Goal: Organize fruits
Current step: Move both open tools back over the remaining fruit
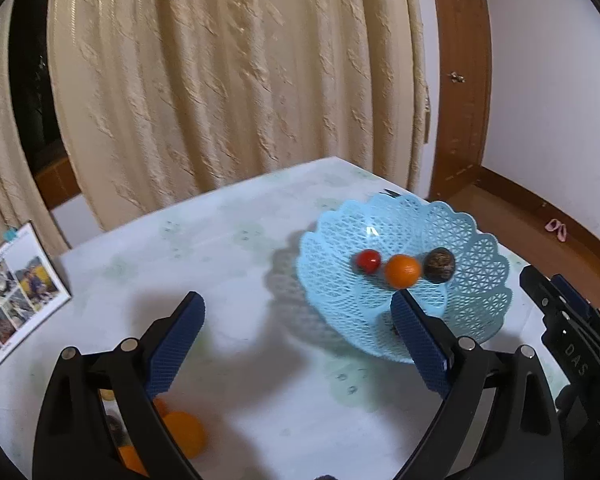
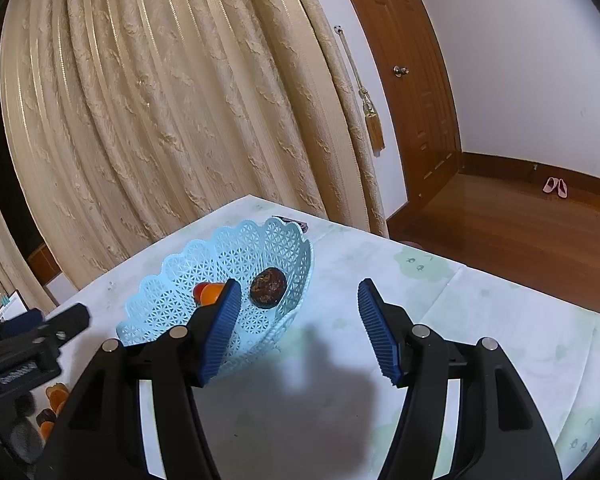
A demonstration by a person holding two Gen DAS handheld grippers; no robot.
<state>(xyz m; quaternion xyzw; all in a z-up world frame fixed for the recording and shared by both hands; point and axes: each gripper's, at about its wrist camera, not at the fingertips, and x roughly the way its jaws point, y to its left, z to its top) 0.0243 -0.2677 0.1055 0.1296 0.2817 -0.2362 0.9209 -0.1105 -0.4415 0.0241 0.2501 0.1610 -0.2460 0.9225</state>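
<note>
Our left gripper (image 1: 298, 312) has its jaws spread wide with nothing between them, only bare tablecloth; it sits just short of the blue basket (image 1: 476, 240), its right-hand pad overlapping the basket's near rim in the left wrist view. Our right gripper (image 2: 298, 308) is also open and empty, jaws roughly half spread, parked on the basket's other side, with its left pad in front of the basket's near wall.

Inside the basket we see three fruits in a row on the floor of the bowl: a small red one (image 1: 368, 261), an orange one (image 1: 402, 271) touching or nearly touching it, and a dark brown mottled one (image 1: 439, 265) just beside the orange. From the right wrist view, the dark fruit (image 2: 268, 287) is clear, while the orange (image 2: 212, 293) and red ones are partly hidden behind our pad.

Outside the basket, well apart from it toward the near left of the table (image 1: 236, 248), more orange fruits (image 1: 186, 432) lie behind the left gripper's finger; a darker item next to them is too hidden to identify.

A photo card (image 1: 16, 292) stands farther left of the basket. Cream curtains (image 1: 228, 80) hang behind the basket.
</note>
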